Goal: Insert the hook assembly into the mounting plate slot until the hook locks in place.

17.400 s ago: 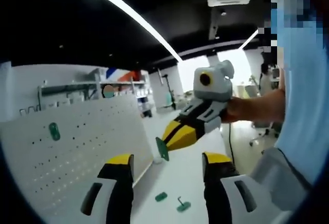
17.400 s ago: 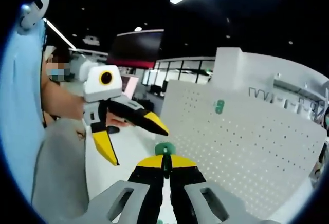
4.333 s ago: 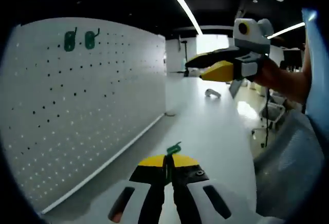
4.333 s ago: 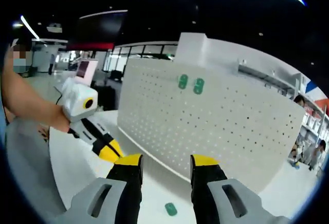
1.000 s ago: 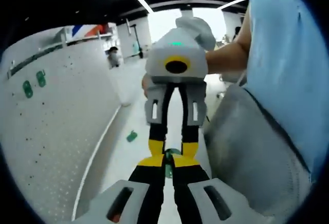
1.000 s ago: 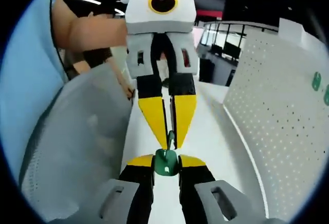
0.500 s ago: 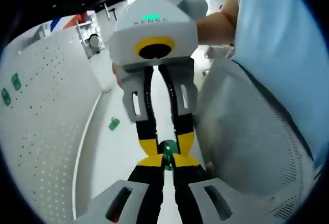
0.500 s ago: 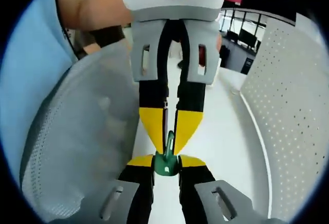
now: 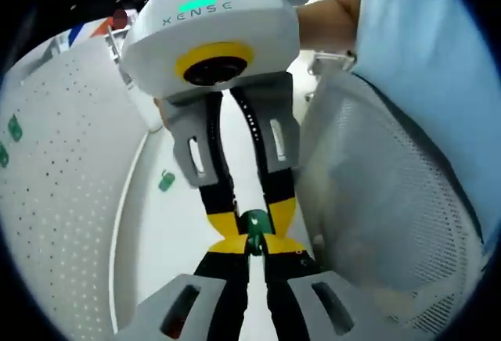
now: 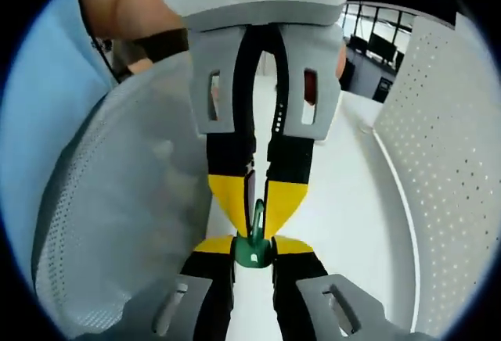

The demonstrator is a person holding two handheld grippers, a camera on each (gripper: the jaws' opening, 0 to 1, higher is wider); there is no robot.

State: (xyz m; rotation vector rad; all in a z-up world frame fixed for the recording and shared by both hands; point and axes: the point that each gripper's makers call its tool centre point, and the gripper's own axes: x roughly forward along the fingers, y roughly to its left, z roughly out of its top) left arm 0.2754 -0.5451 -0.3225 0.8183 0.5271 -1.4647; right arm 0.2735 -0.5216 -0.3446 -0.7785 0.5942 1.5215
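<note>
Left gripper (image 9: 250, 249) clenched the hook (image 10: 257, 217); right gripper (image 10: 252, 249) gripped the green mounting plate (image 10: 252, 253), tip to tip. Pegboard (image 9: 55, 200) stood left.

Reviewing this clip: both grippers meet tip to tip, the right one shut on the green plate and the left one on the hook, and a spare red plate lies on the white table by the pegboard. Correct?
One slip: the spare plate on the white table is green, not red, as the left gripper view shows. The rest holds: right gripper on the green plate, left gripper on the hook, beside the pegboard.
</note>
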